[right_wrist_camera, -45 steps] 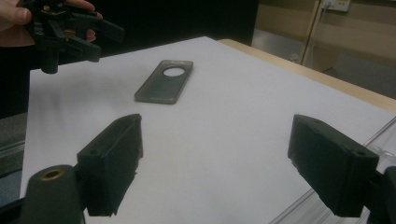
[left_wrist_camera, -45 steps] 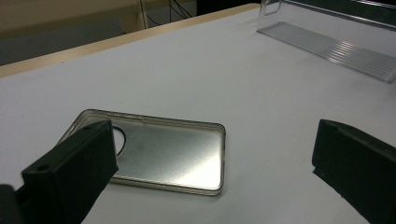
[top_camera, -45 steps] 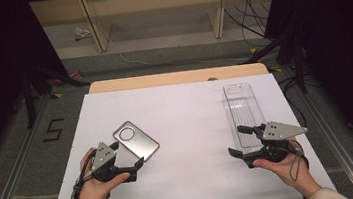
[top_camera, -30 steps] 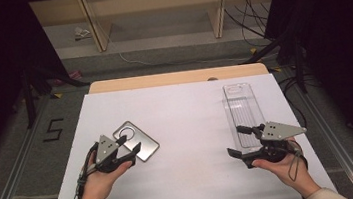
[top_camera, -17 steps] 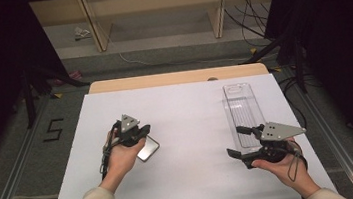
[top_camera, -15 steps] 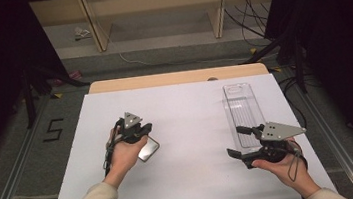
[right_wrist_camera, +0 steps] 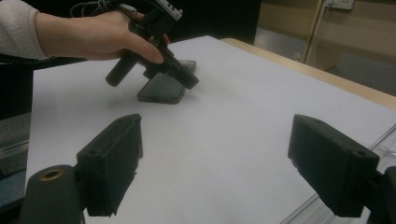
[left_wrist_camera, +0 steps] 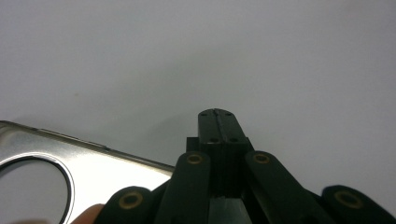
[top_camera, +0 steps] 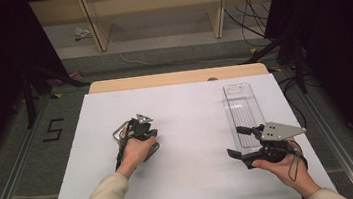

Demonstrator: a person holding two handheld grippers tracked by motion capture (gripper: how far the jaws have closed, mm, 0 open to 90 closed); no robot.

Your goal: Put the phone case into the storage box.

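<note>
Left hand-held gripper set against the phone case, jaws pressed together on nothing.
On the white tabletop [top_camera: 190,108] we keep the clear tray [top_camera: 242,112] at the right free, the right hand-held gripper [top_camera: 242,142] hovering spread beside it; the silver phone case [left_wrist_camera: 70,154] lies left of centre, and we judge the closed left hand-held gripper [top_camera: 144,133], tip beside its edge, should push low and slowly so the case slides flat.

White surface [top_camera: 188,128] centre frame; wooden shelving legs [top_camera: 93,23] upper left; black cables [top_camera: 250,15] upper right; a "5" marking [top_camera: 53,129] on the floor, left.
</note>
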